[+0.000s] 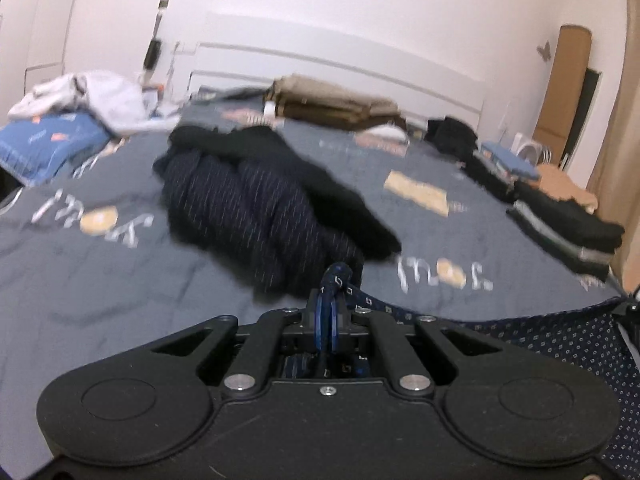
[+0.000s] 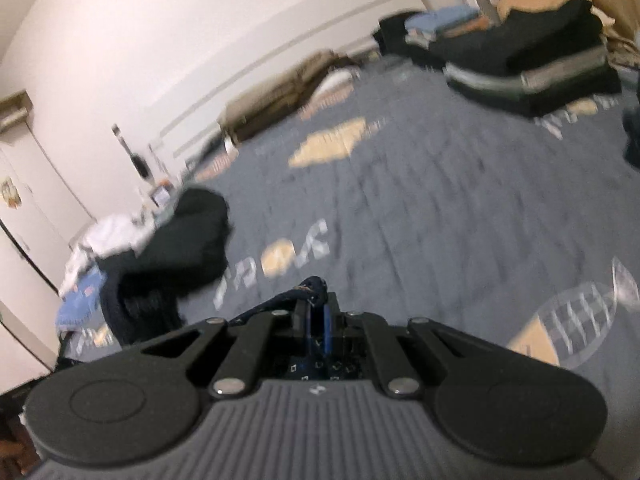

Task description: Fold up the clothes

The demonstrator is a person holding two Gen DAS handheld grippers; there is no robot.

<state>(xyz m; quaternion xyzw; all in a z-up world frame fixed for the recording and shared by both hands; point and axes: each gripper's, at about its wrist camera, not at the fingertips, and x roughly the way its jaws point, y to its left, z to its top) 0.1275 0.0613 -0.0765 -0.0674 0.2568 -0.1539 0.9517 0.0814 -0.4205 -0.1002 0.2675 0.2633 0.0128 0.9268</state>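
Note:
My left gripper (image 1: 329, 300) is shut on a bunched corner of a navy garment with small white squares (image 1: 560, 340); the cloth stretches away to the right along the bottom of the left wrist view. My right gripper (image 2: 316, 312) is shut on another corner of the same navy patterned garment (image 2: 308, 286), which trails off to the left. Both hold it above the grey printed bedspread (image 1: 100, 280). Ahead of the left gripper lies a rumpled heap of dark clothes (image 1: 256, 200), the pinstriped one on top; the same dark heap (image 2: 176, 256) shows at the left in the right wrist view.
Folded dark clothes are stacked at the bed's right side (image 1: 568, 232), (image 2: 532, 68). A folded brown pile (image 1: 332, 104) lies by the white headboard. White clothes (image 1: 88, 96) and a blue pillow (image 1: 44, 144) sit at the far left. Both views are motion-blurred.

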